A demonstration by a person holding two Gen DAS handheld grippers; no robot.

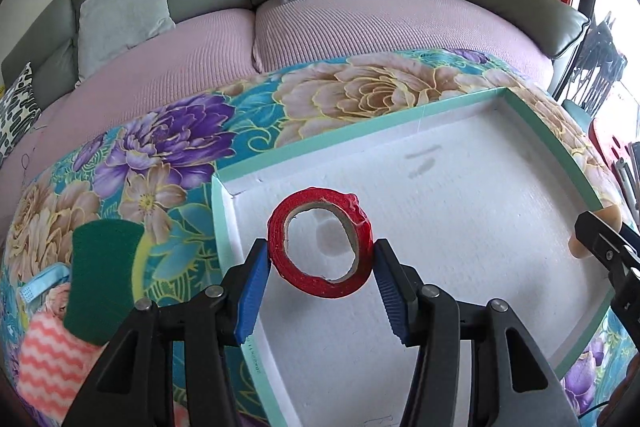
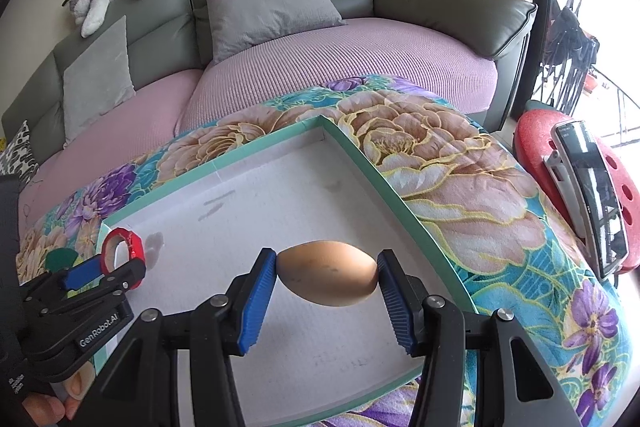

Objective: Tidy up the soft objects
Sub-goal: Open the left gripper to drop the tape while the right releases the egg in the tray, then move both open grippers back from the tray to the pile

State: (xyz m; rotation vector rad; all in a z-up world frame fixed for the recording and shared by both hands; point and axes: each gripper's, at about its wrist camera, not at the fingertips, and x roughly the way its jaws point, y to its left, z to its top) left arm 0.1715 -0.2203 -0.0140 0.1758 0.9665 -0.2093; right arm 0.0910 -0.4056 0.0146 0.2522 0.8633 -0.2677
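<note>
Your left gripper (image 1: pixel 322 263) is clamped on the red tape roll (image 1: pixel 320 241), squeezed oval across its rim above the white tray's (image 1: pixel 460 195) near-left corner; it looks light and springy, so hold the rim gently. Your right gripper (image 2: pixel 326 277) pinches the egg-shaped toy (image 2: pixel 329 273) end to end over the tray's middle; it looks smooth and may slip. Outward, nothing blocks either drop; the green sponge (image 1: pixel 102 279) and striped cloth (image 1: pixel 48 363) wait left on the floral blanket (image 1: pixel 180 131).
</note>
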